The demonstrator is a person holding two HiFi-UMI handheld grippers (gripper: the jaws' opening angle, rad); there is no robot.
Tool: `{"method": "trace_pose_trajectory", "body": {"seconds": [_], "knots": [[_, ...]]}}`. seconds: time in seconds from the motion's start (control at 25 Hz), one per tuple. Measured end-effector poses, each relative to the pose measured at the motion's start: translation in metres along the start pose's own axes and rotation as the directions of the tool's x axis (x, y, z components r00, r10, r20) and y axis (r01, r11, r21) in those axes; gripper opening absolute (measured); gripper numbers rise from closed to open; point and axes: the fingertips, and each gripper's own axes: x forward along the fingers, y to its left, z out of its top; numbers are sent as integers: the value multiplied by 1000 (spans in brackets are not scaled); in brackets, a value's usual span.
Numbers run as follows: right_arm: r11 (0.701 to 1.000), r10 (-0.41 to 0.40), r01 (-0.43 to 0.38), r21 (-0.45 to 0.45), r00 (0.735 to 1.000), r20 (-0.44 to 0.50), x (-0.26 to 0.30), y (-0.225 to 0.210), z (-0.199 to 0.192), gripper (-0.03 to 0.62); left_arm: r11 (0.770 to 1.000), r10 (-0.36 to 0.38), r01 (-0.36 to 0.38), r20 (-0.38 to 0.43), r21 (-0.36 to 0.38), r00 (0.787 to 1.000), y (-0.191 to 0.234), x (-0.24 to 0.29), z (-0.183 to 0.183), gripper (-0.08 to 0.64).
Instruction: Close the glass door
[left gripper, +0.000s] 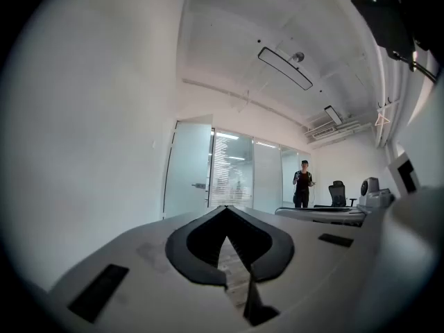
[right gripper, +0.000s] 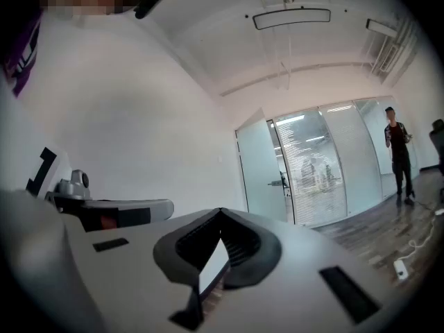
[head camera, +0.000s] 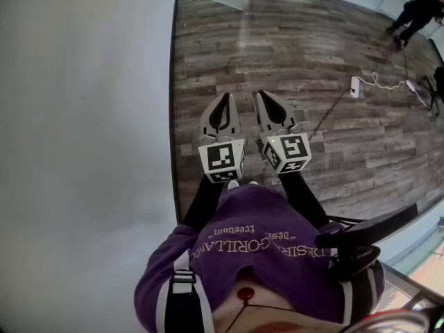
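Left gripper (head camera: 226, 97) and right gripper (head camera: 262, 94) pressed together, empty, well apart from the glass door (left gripper: 189, 168): could scrape the close wall (head camera: 83, 116) heading over.

Office room: white walls, plank floor, glazed far end.
Plain white wall (head camera: 83, 116) close along the outer side of the left tongs (head camera: 225, 99). Grey-brown wood-plank floor (head camera: 291, 54) below and ahead of both tongs, with a white power strip (head camera: 355, 87) and its cable lying on it, ahead of and out to the side of the right tongs (head camera: 263, 96). Far ahead, full-height glass panels (left gripper: 267, 179) with slatted blinds (left gripper: 225, 179) and strip lights glowing behind them. High overhead, white ceiling (left gripper: 229, 19) carrying long dark-framed pendant lamps (left gripper: 284, 68) and exposed pipes (left gripper: 329, 129). Black office chair (left gripper: 337, 193) far ahead, to the right.
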Motion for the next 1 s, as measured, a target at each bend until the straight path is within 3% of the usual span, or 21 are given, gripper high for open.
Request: {"method": "trace_pose_trajectory", "body": {"seconds": [0.56,1.0], "knots": [[1000,5,-5,31,1000,9,0,-5,0,-9,1000,-2,2,-13,-9,1000,-6,3,2,0],[998,-50,51,30,997,-55,7,-6,-15,-9,996,23,-29,-66,-90,998,25,0,-12,0]]}}
